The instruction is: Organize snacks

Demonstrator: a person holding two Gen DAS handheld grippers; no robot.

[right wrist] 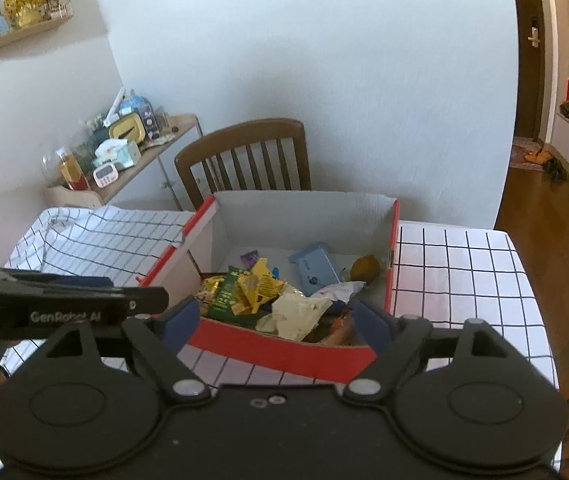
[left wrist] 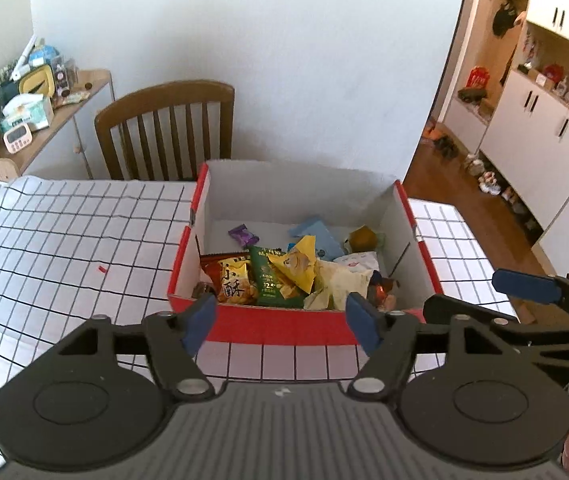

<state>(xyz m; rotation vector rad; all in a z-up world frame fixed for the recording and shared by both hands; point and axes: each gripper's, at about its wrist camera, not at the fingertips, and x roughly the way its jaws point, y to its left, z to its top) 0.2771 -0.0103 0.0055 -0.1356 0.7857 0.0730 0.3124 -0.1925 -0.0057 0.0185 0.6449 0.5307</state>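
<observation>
A red cardboard box [left wrist: 182,256] with a white inside stands on the checked tablecloth. It holds several snack packets: an orange bag [left wrist: 234,282], a green packet [left wrist: 270,276], a yellow packet [left wrist: 298,266], a blue packet [left wrist: 316,236], a purple candy [left wrist: 243,235] and a cream wrapper [left wrist: 340,284]. My left gripper [left wrist: 280,320] hangs open before the box's near wall, nothing between its blue pads. My right gripper [right wrist: 276,322] is also open and empty at the box's [right wrist: 284,354] near wall, above the cream wrapper [right wrist: 292,314] and yellow packet [right wrist: 258,286]. Each gripper shows at the edge of the other's view.
A wooden chair [left wrist: 164,128] stands behind the table against the white wall. A cluttered side shelf [left wrist: 24,108] is at the back left. A tiny red scrap [left wrist: 102,269] lies on the tablecloth [left wrist: 64,240]. White cabinets [left wrist: 544,120] and wooden floor lie beyond the table's right edge.
</observation>
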